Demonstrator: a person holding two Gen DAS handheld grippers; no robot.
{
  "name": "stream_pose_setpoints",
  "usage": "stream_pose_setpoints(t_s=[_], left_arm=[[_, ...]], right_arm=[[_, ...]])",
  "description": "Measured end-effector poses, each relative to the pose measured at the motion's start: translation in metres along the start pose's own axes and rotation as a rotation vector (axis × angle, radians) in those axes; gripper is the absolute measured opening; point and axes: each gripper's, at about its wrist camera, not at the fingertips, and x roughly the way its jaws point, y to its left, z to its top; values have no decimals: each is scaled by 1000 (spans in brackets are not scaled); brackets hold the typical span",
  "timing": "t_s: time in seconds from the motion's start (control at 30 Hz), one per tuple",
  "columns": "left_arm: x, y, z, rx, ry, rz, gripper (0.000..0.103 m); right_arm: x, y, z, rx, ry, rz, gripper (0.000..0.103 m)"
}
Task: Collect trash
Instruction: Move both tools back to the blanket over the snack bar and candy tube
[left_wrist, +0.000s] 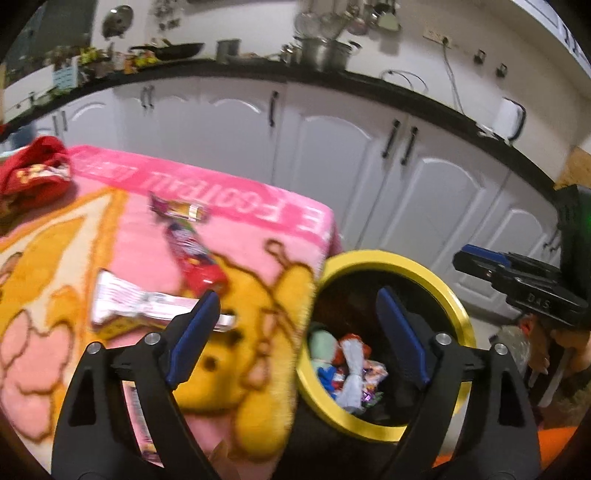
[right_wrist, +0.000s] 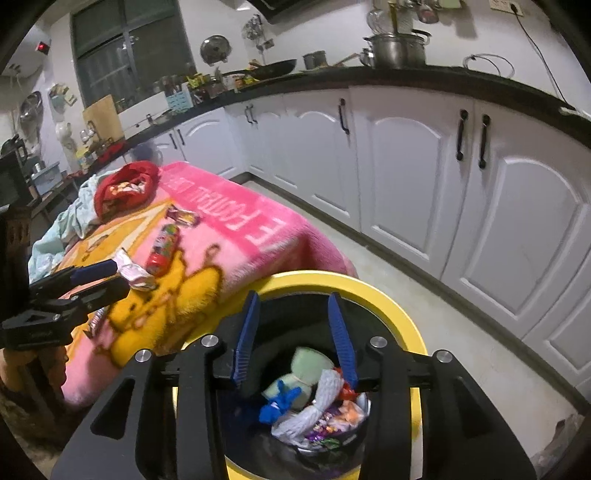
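Trash fills the yellow-rimmed bin (right_wrist: 402, 317) under the right hand-held gripper (right_wrist: 293, 301), spread empty like the left (left_wrist: 295, 299).

A home kitchen, plainly. White arched cabinet doors (right_wrist: 402, 173) with black handles under a black bench (right_wrist: 369, 75). Steel stockpots (right_wrist: 397, 50), a black wok (right_wrist: 269, 69) and small jars and bottles (right_wrist: 201, 83) crowded on top. Pot lid (right_wrist: 216, 48), strainers and ladles (left_wrist: 340, 16) hung on the wall. Wooden cutting board (right_wrist: 103, 116) propped near a window (right_wrist: 129, 48). Wall socket with cord (left_wrist: 443, 40).
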Motion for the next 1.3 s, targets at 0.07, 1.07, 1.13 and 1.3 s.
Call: stream_pose_setpoints(t_s=[0.07,1.07,1.13,1.3], left_arm=[[-9,7,2,-11,-26,19,92],[-63,101,-15,-166,-121,142,92],[-63,105,-17,-174,-116,144,92],[-61,113,-24,-184,-98,147,92]], right_arm=[[0,9,5,-13,-10,13,44],[49,151,67,-241,-9,163,57],[57,158,70,-253,3,168,57],[81,171,75,-270,31,173,57]])
